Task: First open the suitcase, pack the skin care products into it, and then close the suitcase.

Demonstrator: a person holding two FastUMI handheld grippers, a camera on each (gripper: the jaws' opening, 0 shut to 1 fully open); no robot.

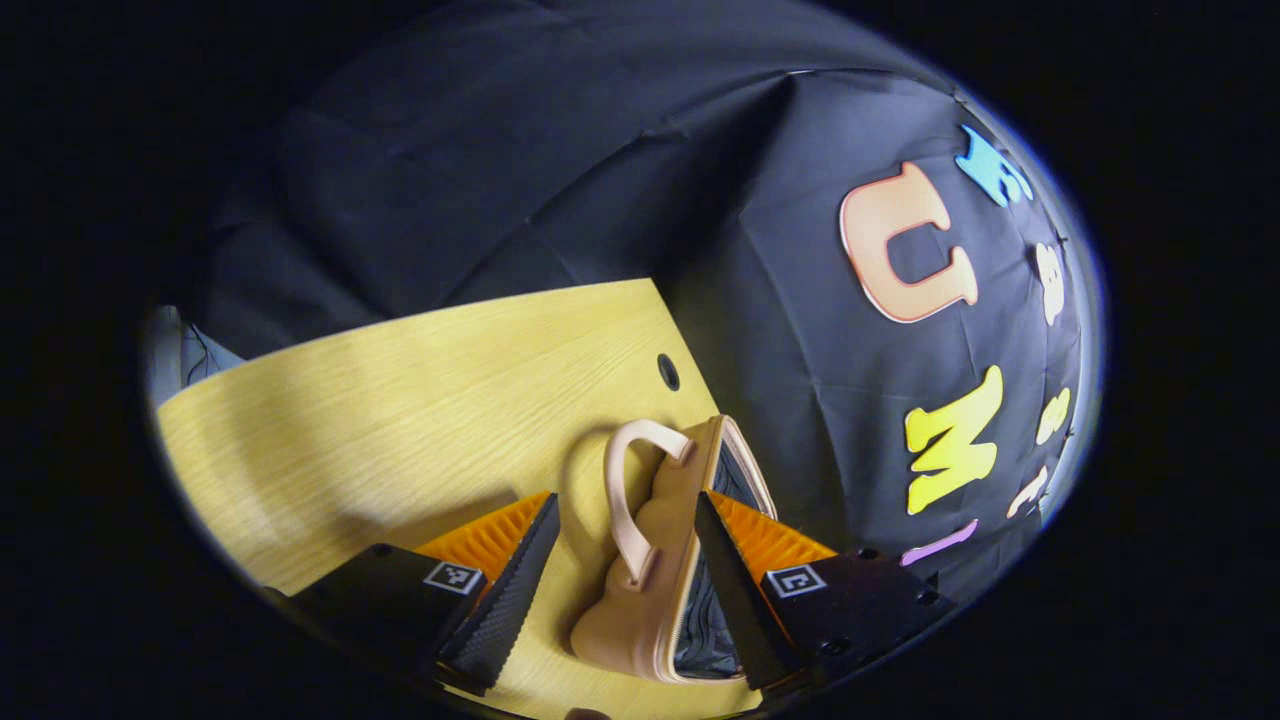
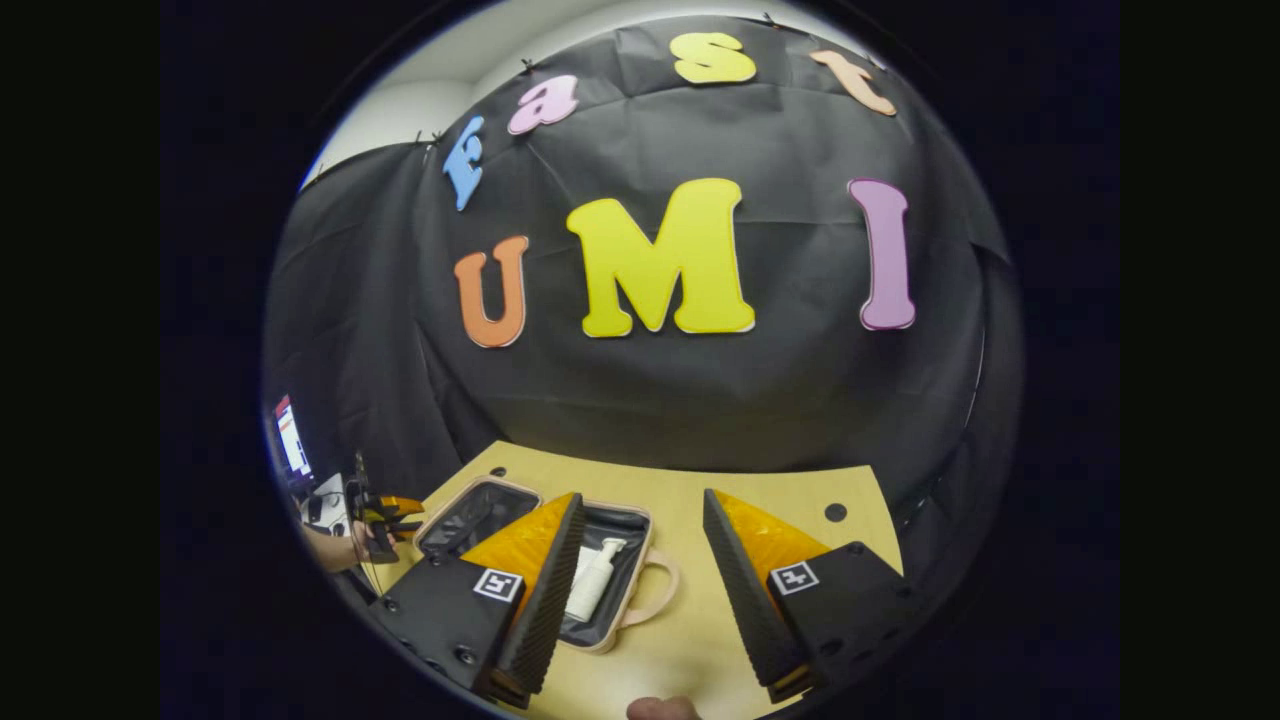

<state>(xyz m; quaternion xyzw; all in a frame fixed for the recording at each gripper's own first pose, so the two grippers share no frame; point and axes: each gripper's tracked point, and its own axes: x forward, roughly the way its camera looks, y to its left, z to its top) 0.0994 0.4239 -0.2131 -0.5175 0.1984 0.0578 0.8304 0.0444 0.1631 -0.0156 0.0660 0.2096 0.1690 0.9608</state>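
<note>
A small pink suitcase (image 2: 612,640) lies open on the wooden table (image 2: 690,620). A white pump bottle (image 2: 592,580) rests on the dark lining of its handled half, and the other half (image 2: 470,520) has a mesh pocket. In the right gripper view, my right gripper (image 2: 641,497) hangs open above the suitcase's right side, holding nothing. My left gripper (image 2: 385,515) sits at the far left beside the mesh half. In the left gripper view, my left gripper (image 1: 626,497) is open and straddles a pink shell (image 1: 640,590) with its handle (image 1: 625,480), one finger over the dark lining.
The table (image 1: 400,400) has a round cable hole (image 1: 668,372), also visible as the hole (image 2: 835,512) at the back right. The black cloth wall stands close behind the table. A hand (image 2: 335,548) and a screen (image 2: 290,440) are at the far left.
</note>
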